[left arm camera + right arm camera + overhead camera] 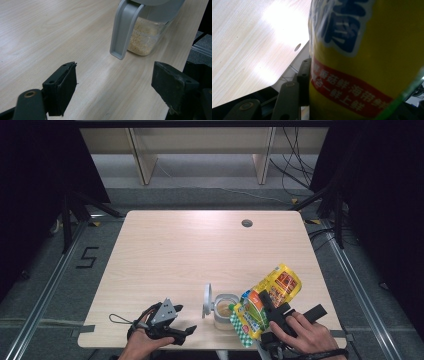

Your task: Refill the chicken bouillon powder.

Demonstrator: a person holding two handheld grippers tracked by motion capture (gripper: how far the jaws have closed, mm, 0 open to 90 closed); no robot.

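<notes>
A clear container point(223, 312) holding pale grains stands near the table's front edge, its grey flip lid point(207, 301) swung open to the left. A yellow and green printed pouch point(280, 282) hangs tilted over it, lower end at the container's mouth, with my right gripper point(272, 310) shut on it. In the right gripper view the pouch point(372, 50) is pressed against one black finger point(304, 77). My left gripper point(184, 319) stands open on the left of the container, jaws toward it. In the left gripper view, the left gripper point(117, 87) is wide apart before the container point(146, 37) and lid point(123, 30).
The light wooden table point(200, 250) has a round cable hole point(247, 223) at its far side. Its right edge runs close behind the container in the left gripper view. Beyond the table stand wooden shelf legs point(142, 160) and floor cables point(295, 170).
</notes>
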